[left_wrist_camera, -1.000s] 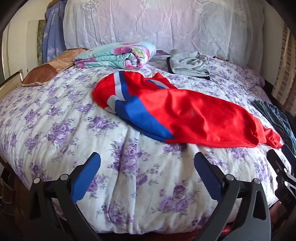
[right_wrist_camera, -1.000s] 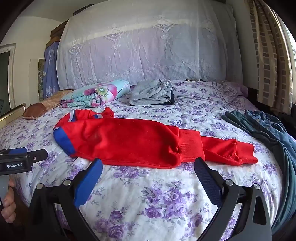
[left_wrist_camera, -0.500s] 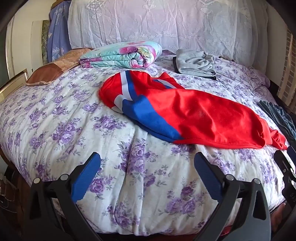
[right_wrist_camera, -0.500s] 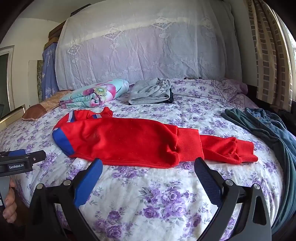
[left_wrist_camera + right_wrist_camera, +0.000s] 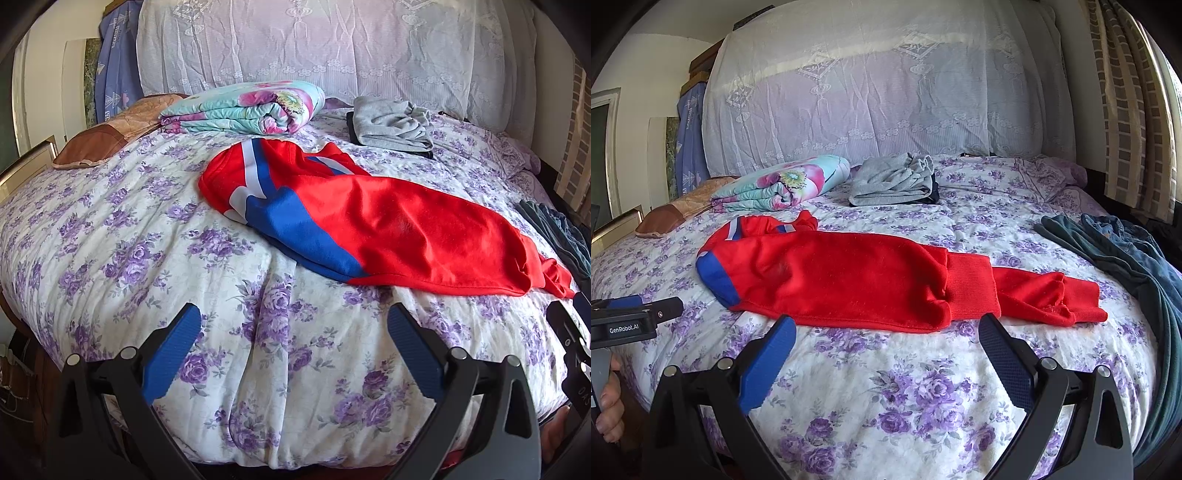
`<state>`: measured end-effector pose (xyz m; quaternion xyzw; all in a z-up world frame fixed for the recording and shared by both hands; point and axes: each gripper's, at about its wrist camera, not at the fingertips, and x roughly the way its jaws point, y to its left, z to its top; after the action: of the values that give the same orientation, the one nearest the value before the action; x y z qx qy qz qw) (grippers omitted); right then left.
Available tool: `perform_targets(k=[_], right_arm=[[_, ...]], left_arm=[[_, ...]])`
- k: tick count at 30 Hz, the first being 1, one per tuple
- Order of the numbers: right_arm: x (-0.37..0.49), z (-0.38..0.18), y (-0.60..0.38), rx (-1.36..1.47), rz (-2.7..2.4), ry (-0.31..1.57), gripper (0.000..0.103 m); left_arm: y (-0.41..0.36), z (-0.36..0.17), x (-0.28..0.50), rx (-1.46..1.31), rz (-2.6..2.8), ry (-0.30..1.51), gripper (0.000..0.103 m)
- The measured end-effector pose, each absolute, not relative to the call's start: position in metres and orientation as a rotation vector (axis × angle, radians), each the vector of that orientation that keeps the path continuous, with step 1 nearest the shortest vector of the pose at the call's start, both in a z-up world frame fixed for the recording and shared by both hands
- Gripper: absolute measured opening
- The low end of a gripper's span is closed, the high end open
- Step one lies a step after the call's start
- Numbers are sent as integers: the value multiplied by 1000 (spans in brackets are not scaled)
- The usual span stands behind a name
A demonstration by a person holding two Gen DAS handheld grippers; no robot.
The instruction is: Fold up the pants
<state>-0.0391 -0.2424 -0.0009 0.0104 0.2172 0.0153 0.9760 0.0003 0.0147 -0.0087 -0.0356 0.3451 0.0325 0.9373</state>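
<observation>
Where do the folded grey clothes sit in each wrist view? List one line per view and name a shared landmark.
Left wrist view: the folded grey clothes lie upper right of centre, at the head of the bed, beyond the red pants.
Right wrist view: the folded grey clothes lie just above centre, behind the red pants.
Shared landmark: the folded floral quilt, immediately left of them in both views.

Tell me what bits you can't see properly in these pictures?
- Red pants: second leg hidden under the top one, both views.
- Dark garment: mostly covered by the grey clothes, right wrist view.
- Teal clothes: cut off by the left wrist view's edge.
- Left gripper: fingers out of frame, right wrist view.
</observation>
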Motion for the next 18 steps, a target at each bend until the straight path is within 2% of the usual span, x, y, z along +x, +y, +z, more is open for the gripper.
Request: perform_targets(k=[18], right_arm=[[-38,-2,-242,20,30,441,100]], left_arm=[[16,-8,1,-74,66,707,98]])
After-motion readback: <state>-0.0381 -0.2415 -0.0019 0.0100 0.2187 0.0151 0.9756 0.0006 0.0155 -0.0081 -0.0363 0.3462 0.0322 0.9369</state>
